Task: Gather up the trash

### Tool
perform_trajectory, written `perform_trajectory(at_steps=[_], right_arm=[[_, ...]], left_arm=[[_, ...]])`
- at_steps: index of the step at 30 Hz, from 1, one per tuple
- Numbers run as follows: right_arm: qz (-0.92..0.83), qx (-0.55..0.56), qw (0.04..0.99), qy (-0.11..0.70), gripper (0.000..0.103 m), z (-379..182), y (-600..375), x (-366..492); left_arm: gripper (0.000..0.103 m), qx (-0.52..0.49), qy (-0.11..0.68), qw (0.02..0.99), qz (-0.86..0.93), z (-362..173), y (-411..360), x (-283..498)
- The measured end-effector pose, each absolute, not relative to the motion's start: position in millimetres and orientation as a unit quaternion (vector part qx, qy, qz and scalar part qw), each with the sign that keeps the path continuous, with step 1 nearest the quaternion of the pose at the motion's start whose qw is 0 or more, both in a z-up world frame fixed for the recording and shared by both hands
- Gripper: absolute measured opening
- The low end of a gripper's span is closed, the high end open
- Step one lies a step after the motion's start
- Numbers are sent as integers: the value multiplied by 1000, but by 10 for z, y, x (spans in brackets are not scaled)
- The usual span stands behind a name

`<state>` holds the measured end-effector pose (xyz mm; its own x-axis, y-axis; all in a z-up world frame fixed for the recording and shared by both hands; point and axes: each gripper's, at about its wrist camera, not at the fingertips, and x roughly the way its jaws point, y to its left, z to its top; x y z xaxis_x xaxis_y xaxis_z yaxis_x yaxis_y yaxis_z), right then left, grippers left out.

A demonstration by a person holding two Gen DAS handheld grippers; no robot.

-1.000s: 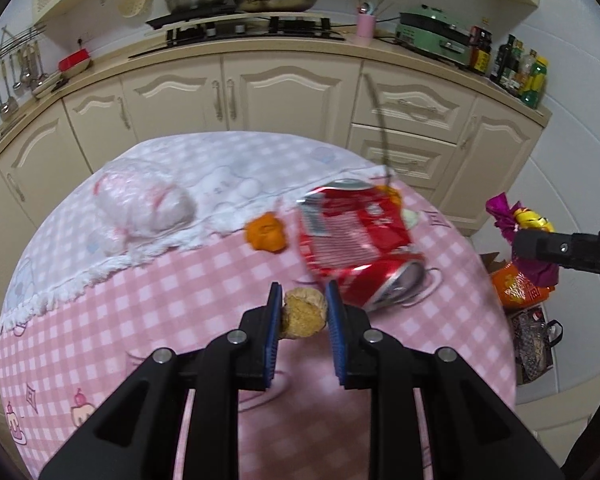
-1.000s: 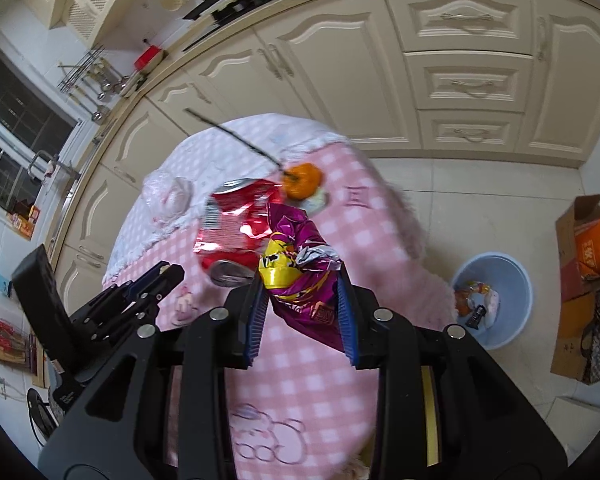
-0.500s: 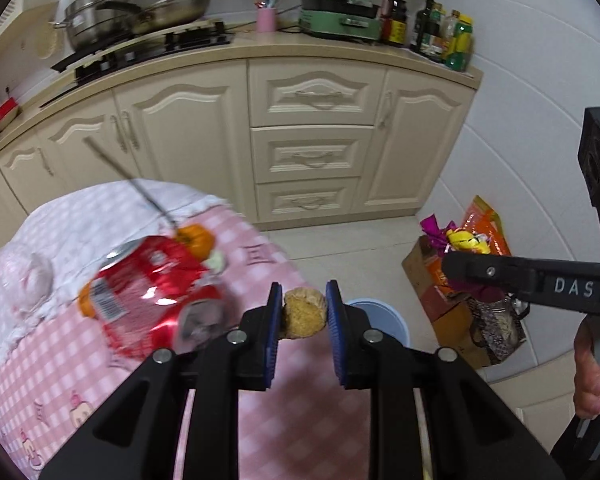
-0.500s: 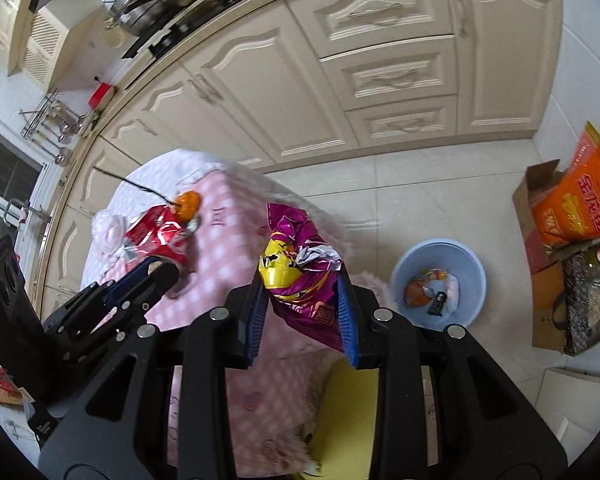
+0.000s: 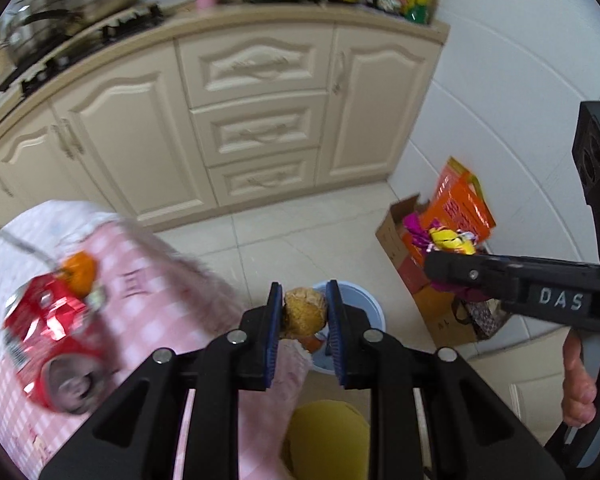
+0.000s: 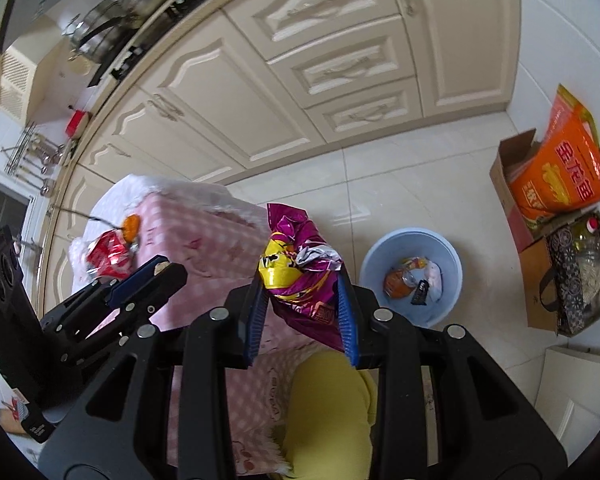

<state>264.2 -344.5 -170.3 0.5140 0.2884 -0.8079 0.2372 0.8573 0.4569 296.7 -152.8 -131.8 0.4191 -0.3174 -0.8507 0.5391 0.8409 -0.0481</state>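
Observation:
My left gripper [image 5: 303, 312] is shut on a round brown crumbly food scrap [image 5: 305, 311], held past the table edge with the blue waste bin [image 5: 374, 312] partly hidden behind it. My right gripper [image 6: 302, 276] is shut on a crumpled purple and yellow snack wrapper [image 6: 300, 264]. In the right wrist view the blue waste bin [image 6: 384, 252] stands on the floor to the right, with several scraps inside. A crushed red can [image 5: 48, 340] and an orange peel [image 5: 78, 274] lie on the pink checked tablecloth [image 5: 156, 304].
Cream kitchen cabinets [image 6: 320, 72] run along the back. A cardboard box with an orange bag [image 6: 556, 172] and a patterned bag [image 6: 576, 276] stand against the right wall. A yellow stool seat [image 6: 328, 412] sits below the grippers. A hand [image 5: 576, 384] holds the right gripper's handle.
Both grippers have swung from over the table to beyond its right edge, toward the floor and blue bin. Each keeps its hold on its piece of trash.

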Motion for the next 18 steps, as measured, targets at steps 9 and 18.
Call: perform_trajectory(at_steps=[9,18], right_arm=[[-27,291,790,539,32,-2275,-3975,2871],[-34,317,782,536,64,-2419,-4241,2978]], left_arm=[[22,153,535,786,-270,-1860,-2280,3272],[43,166,558,768,-265,-2112,-2519,3447]])
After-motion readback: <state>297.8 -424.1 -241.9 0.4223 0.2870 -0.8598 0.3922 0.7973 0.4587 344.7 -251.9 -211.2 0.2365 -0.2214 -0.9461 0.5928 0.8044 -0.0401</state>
